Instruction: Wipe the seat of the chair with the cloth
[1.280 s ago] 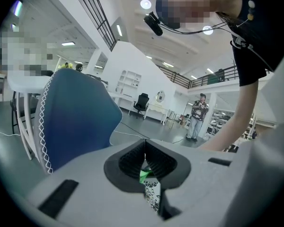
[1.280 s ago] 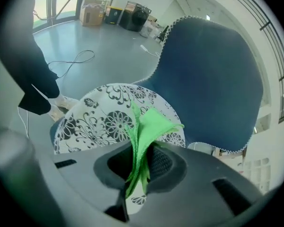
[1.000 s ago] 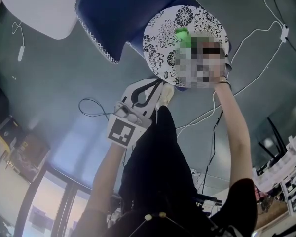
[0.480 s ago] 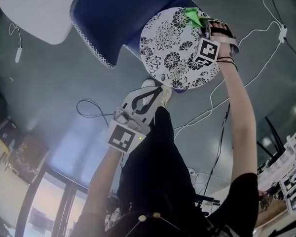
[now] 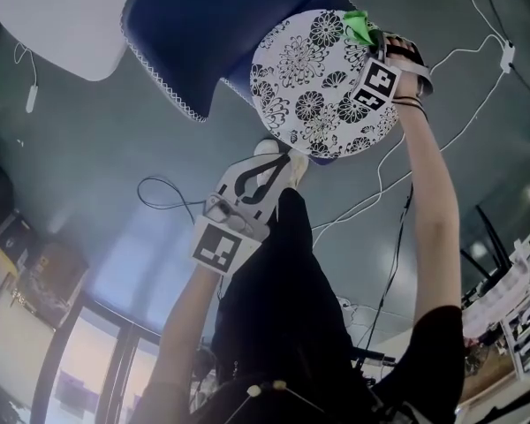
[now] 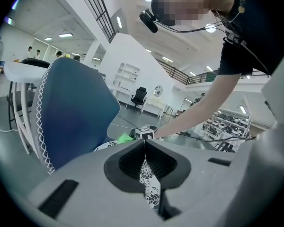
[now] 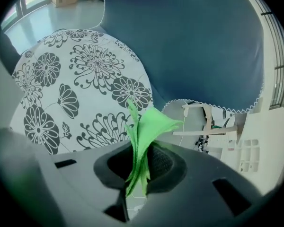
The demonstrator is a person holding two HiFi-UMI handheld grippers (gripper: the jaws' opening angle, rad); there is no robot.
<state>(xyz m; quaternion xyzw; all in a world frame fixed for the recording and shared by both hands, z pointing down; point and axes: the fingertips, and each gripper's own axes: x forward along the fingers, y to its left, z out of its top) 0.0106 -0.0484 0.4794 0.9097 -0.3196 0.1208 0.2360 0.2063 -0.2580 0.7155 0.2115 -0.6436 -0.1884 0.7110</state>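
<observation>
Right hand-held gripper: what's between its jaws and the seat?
Green cloth, clamped in the right hand-held gripper, reaching toward the seat; right gripper view.

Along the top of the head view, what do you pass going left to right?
White tabletop, blue chair back, floral seat, green cloth, white cable.

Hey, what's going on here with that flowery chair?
A person works with a hand-held tool in each hand. The right tool clamps a green cloth at the far edge of the flowered seat, in place for wiping. The left tool is shut on the seat's near edge, apparently to steady it.
</observation>
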